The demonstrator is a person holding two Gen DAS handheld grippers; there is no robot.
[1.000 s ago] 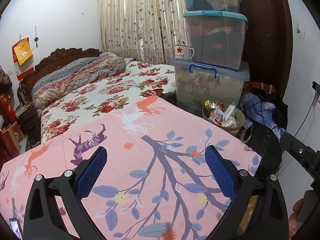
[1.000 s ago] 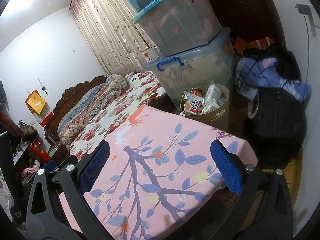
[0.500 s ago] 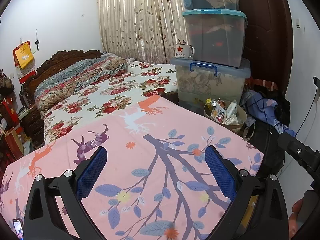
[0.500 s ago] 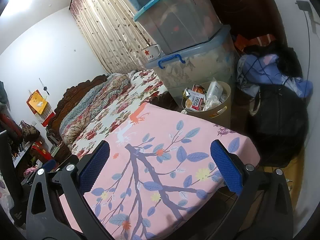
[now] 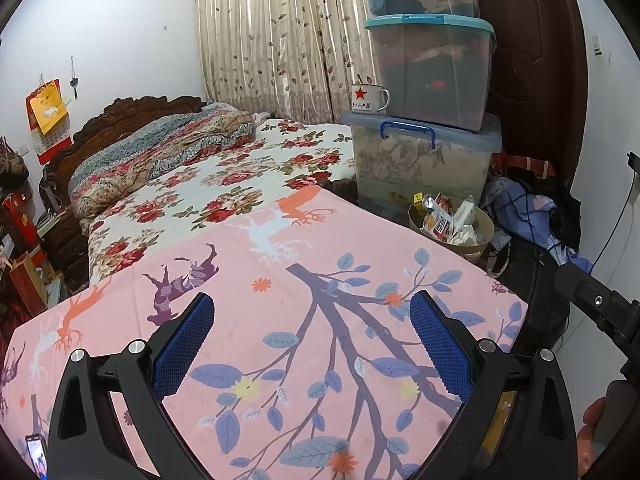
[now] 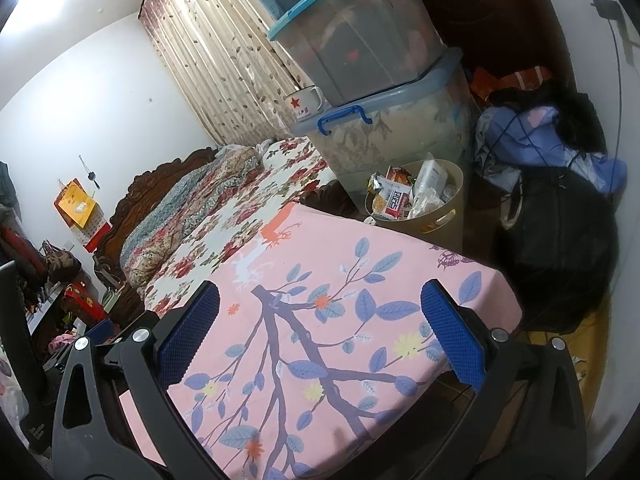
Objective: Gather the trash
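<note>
Trash (image 5: 448, 220) is all sitting in one tan bin (image 5: 482, 242) on the floor at the far right, just past the far corner of the pink cloth (image 5: 280, 320) and right up against the bottom storage box (image 5: 424, 160). Looks like several wrappers and packets in there, can't count them exactly.

Going left to right: one bed (image 5: 224, 184) with a flowery sheet, one white mug (image 5: 368, 98) with a red star, then three stacked plastic boxes, then one pile of clothes and bags (image 5: 532, 216).

Left gripper (image 5: 312, 344) is spread wide with nothing between its two blue pads. Right gripper (image 6: 320, 340) is the same, wide apart and holding nothing, over the near part of the cloth.
</note>
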